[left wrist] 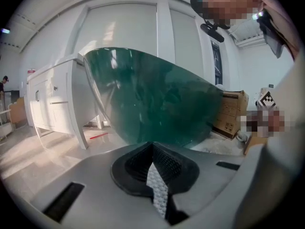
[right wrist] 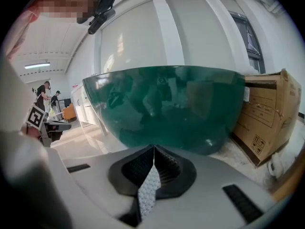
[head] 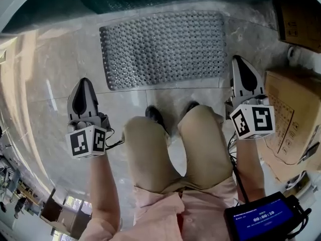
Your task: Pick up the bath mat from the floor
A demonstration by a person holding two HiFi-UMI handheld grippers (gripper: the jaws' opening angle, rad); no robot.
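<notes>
The bath mat (head: pixel 163 46) lies flat on the floor (head: pixel 45 69), far of the person's bent knees (head: pixel 150 144). Both forearms reach forward outside the knees, tilted downward. The left gripper (head: pixel 85 83) hangs near-left of the mat, the right gripper (head: pixel 239 60) beside its near right corner. Both pairs of fingers are pressed together, holding nothing.

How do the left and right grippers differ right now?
The left gripper sits back at the near left corner of the bath mat; the right gripper reaches further, alongside its right edge. Bare floor flanks the left gripper; a cardboard box flanks the right gripper. Both have jaws shut, empty.
</notes>
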